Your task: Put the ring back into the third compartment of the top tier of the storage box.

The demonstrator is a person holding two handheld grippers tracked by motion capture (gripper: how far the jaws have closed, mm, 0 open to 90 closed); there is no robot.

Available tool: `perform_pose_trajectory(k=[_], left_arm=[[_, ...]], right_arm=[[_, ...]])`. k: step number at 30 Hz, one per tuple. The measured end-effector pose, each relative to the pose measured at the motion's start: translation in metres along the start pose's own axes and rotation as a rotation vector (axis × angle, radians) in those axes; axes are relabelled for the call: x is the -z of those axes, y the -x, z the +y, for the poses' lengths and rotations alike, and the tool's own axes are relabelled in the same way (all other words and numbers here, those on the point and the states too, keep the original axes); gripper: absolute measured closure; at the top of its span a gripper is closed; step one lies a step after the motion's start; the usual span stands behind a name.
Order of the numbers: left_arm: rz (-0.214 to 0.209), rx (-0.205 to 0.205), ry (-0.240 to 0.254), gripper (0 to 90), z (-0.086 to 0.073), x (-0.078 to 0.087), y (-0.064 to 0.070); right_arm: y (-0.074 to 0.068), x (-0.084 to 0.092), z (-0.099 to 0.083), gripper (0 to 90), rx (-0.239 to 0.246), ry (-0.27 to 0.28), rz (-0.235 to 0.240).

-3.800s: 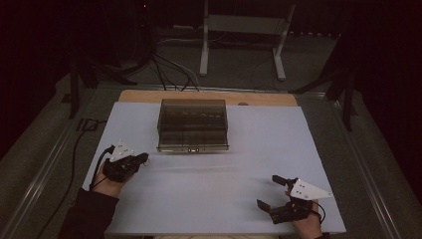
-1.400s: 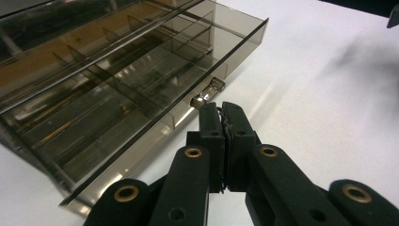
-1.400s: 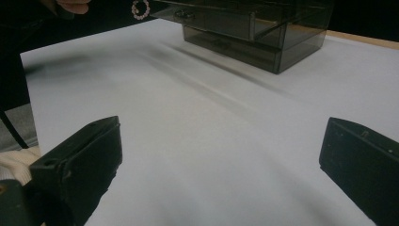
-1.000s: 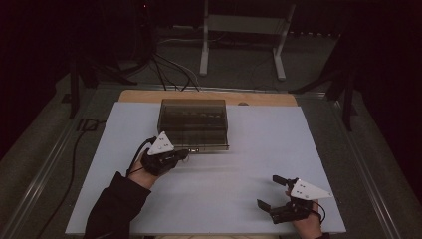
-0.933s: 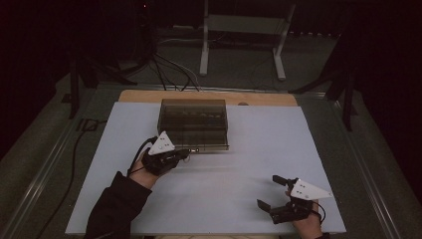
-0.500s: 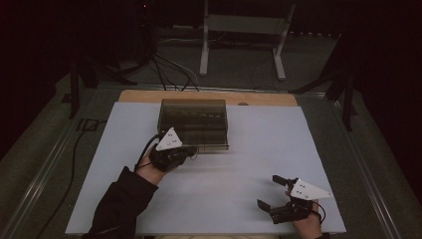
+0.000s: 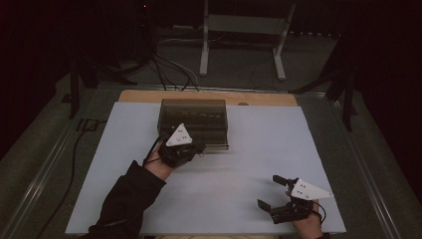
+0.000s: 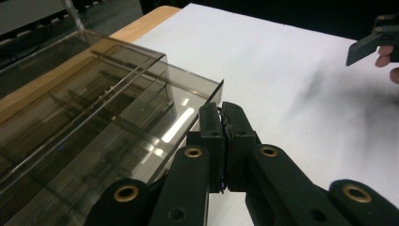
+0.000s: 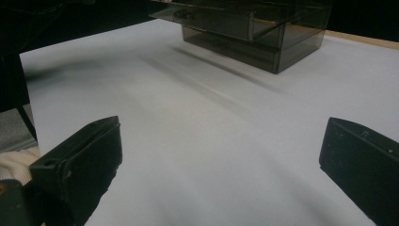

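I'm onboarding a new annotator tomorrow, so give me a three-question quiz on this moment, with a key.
1. True or false: the right gripper has its jaws spread wide.
2. The left gripper is closest to which part of the smoked plastic box? A) far wall B) near front edge C) underside
3. Fill in: the box stands on a ___ sheet covering the table.

Key: 1 true; 2 B; 3 white.

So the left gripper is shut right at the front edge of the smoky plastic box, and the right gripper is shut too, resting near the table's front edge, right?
Not quite: the right gripper is open. The right gripper view shows its jaws spread wide over bare white table. The rest holds: the left gripper is shut at the box's front edge.
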State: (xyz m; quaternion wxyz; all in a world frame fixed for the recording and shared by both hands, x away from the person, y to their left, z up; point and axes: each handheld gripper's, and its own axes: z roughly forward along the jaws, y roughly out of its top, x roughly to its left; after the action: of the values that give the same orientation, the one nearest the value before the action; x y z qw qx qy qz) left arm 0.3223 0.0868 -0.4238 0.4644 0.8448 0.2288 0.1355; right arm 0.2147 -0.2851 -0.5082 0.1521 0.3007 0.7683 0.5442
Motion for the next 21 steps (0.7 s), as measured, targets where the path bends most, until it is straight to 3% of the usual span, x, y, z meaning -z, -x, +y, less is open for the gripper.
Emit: perform_pose_trajectory(k=[21], left_arm=[[-0.027,-0.017,0.008,90.0,0.019,-0.019,0.002]], right_arm=[[0.0,0.0,0.0,0.0,-0.001,-0.001,0.001]])
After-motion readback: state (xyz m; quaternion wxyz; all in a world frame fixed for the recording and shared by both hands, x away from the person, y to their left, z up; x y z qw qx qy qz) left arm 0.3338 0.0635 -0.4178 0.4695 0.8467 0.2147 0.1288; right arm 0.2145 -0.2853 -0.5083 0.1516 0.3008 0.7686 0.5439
